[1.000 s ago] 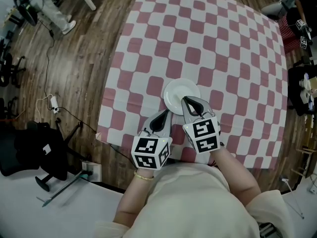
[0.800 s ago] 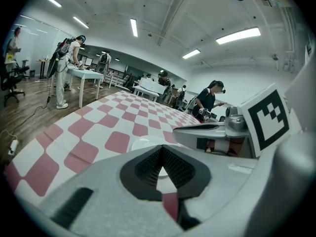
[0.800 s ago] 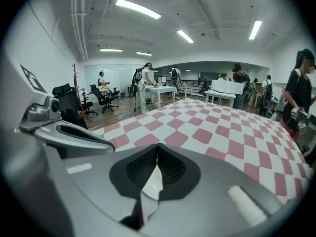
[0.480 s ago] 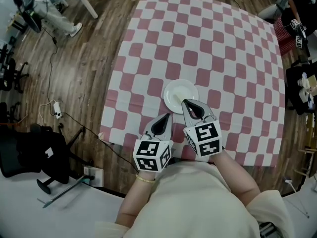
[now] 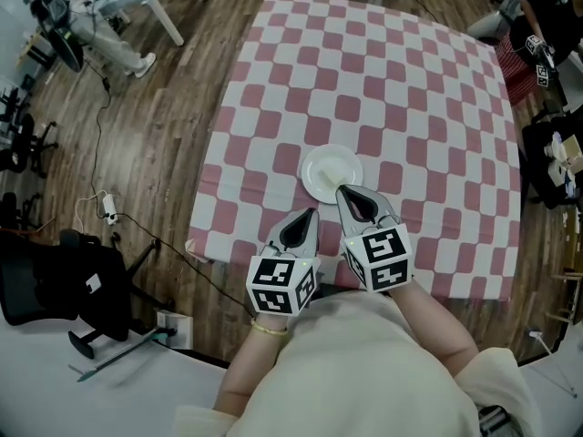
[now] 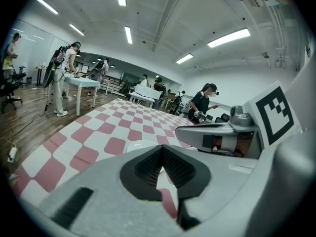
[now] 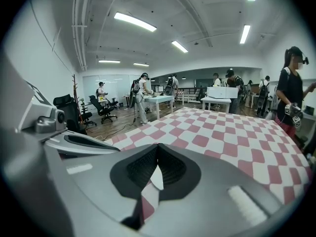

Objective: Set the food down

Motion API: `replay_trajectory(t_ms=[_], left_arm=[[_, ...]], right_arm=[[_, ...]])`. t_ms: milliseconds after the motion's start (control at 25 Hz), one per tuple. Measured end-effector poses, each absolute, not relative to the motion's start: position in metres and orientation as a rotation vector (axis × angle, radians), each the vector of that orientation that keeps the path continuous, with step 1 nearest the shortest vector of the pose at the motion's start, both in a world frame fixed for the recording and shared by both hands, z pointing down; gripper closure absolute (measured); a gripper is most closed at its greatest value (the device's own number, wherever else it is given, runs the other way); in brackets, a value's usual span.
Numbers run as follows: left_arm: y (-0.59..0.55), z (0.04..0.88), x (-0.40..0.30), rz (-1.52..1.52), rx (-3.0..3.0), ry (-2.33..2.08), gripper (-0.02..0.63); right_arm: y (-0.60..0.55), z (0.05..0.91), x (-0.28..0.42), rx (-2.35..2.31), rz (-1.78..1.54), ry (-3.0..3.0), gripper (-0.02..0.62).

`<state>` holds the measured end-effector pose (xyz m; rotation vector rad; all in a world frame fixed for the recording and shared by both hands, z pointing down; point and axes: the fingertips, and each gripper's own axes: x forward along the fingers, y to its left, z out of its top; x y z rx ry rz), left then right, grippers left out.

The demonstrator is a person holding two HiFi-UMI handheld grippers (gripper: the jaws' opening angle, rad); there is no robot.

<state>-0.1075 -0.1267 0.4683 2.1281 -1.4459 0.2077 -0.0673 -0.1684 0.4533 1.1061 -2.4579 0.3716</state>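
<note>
A small white plate (image 5: pixel 332 169) lies on the red-and-white checked tablecloth (image 5: pixel 401 107), near the table's front edge. I see no food on it or in either gripper. My right gripper (image 5: pixel 342 189) is shut and empty, its tip over the plate's near rim. My left gripper (image 5: pixel 310 212) is also shut and empty, just short of the plate on its near left. In the left gripper view the jaws (image 6: pixel 160 148) meet in front of the plate (image 6: pixel 132 145), and the right gripper (image 6: pixel 222 132) shows alongside. The right gripper view shows closed jaws (image 7: pixel 157 147) with the left gripper (image 7: pixel 74 142) beside them.
The table stands on a wooden floor (image 5: pixel 155 144). A black office chair (image 5: pixel 64 280) and cables are at the left. Several people and white tables (image 7: pixel 219 95) stand farther off in the room. A person (image 7: pixel 294 93) stands near the table's far right corner.
Both grippers have drawn back a little toward me, so the right tip sits at the plate's near rim. The view has shifted slightly with my head.
</note>
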Motion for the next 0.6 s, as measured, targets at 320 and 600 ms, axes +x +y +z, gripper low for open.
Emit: replay_trajectory(t_ms=[320,600], left_arm=[[-0.108,0.463,-0.104,0.223,2.156,-1.447,0.606],[-0.093,0.455,-0.101,0.220,2.185,-1.447,0.606]], right_arm=[[-0.144,0.442,-0.063,1.118,0.353,-2.479,0.598],[-0.126,0.428,-0.059,1.133,0.338,-2.510,0.598]])
